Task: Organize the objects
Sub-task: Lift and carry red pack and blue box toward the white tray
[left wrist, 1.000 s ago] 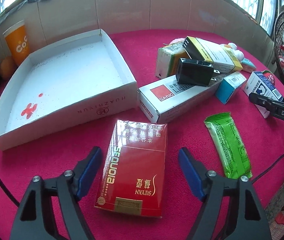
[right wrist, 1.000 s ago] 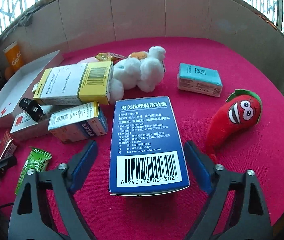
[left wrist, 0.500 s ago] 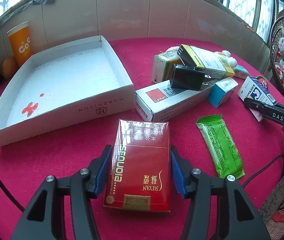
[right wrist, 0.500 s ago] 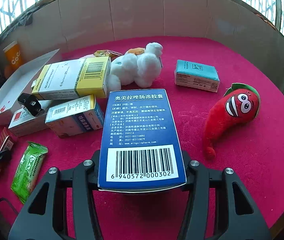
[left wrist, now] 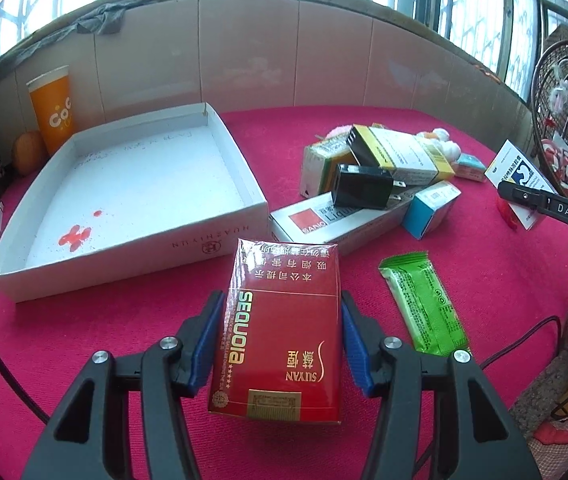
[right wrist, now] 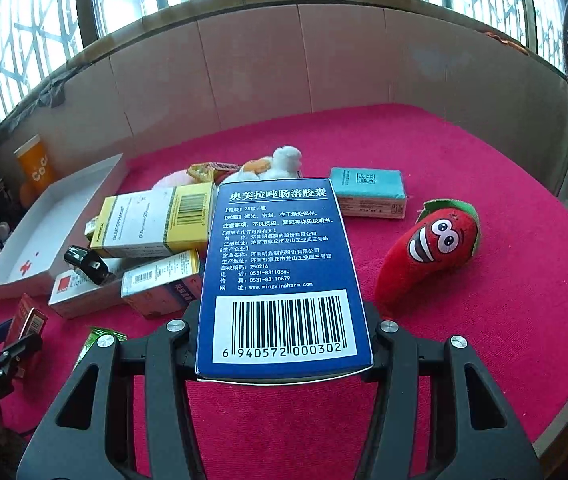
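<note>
My left gripper (left wrist: 280, 332) is shut on a red Sequoia cigarette pack (left wrist: 280, 320) and holds it lifted above the pink tabletop, in front of the white shallow box (left wrist: 132, 192). My right gripper (right wrist: 284, 340) is shut on a blue medicine box (right wrist: 284, 264) with a barcode, raised above the table. The right gripper with the blue box also shows at the right edge of the left wrist view (left wrist: 523, 188). The left gripper with the red pack shows at the lower left of the right wrist view (right wrist: 24, 324).
A pile of cartons with a black charger (left wrist: 363, 186) lies mid-table, next to a green snack packet (left wrist: 423, 304). A red chili plush (right wrist: 431, 252), a teal box (right wrist: 369, 192) and a white plush (right wrist: 284, 160) lie to the right. An orange cup (left wrist: 52, 108) stands at the back left.
Both grippers closed from open onto their items, the left on the red pack and the right on the blue box. Both then lifted them off the table.
</note>
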`<state>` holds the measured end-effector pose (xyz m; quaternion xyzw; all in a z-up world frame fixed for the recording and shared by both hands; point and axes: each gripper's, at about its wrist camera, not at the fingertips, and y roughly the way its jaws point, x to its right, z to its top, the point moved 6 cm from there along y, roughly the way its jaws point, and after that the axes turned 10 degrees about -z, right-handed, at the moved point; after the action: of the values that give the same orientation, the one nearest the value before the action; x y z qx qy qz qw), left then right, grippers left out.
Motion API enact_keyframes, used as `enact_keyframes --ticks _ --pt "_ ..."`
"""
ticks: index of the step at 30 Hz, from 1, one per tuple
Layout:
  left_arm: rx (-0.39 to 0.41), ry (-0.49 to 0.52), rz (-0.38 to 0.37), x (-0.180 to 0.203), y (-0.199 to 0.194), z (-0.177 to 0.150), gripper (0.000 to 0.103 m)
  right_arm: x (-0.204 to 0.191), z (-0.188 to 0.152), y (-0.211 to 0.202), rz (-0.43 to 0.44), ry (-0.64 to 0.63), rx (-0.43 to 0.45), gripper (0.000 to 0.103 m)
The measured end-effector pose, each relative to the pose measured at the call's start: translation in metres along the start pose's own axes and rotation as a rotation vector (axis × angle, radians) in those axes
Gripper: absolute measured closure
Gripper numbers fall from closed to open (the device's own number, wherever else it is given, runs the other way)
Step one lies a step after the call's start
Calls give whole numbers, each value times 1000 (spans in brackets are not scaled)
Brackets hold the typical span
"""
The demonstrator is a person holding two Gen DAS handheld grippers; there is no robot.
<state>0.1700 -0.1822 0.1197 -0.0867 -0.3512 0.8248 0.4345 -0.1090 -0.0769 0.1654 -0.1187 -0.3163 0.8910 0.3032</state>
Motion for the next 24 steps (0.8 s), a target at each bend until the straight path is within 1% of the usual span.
enact_keyframes --ticks 5,12,24 --pt "36 -8 4 -4 -9 4 48 -5 8 -11 12 -1 34 52" --pt "84 -19 21 -11 -24 8 48 -13 13 -17 27 -6 42 52" --pt "137 -93 25 -37 -36 11 48 -30 20 -27 34 -26 64 52"
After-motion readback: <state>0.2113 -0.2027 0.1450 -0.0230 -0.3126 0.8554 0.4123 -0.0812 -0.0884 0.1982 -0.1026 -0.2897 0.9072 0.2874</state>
